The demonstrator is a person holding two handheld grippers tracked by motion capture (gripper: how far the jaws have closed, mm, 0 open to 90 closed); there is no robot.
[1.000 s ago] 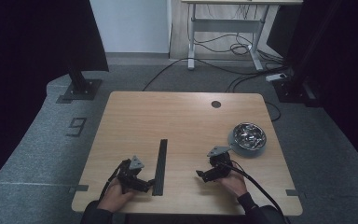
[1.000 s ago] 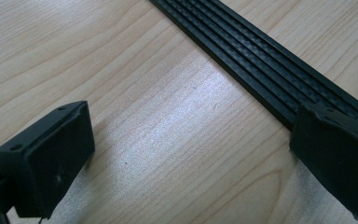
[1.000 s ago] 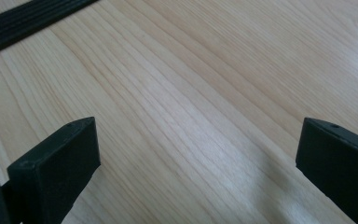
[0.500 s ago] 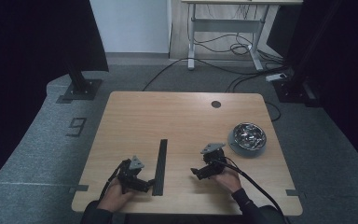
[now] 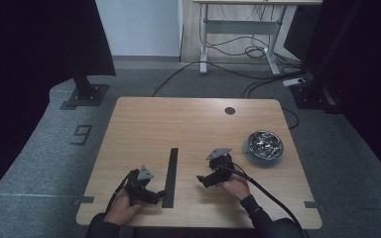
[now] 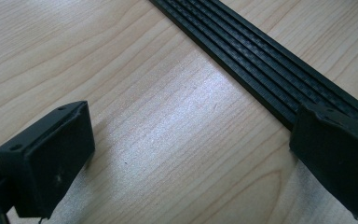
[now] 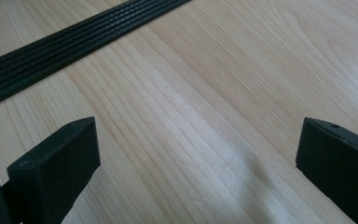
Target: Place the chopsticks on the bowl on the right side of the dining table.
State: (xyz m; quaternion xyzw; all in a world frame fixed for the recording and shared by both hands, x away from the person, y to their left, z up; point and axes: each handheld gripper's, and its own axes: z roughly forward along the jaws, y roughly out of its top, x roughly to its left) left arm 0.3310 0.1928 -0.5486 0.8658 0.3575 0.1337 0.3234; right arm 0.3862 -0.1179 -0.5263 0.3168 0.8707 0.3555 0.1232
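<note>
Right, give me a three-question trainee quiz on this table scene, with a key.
1. True or false: the left gripper has its jaws wide apart, with nothing between them.
2. Which thing lies between the two grippers on the table?
A. a metal bowl
B. a black ribbed strip
C. a wooden spoon
3. Fill in the missing word: the metal bowl stands on the person's ____ side of the table, beyond the right gripper.

Key
1. True; bare wood shows between them in the left gripper view.
2. B, the black ribbed strip.
3. right
</note>
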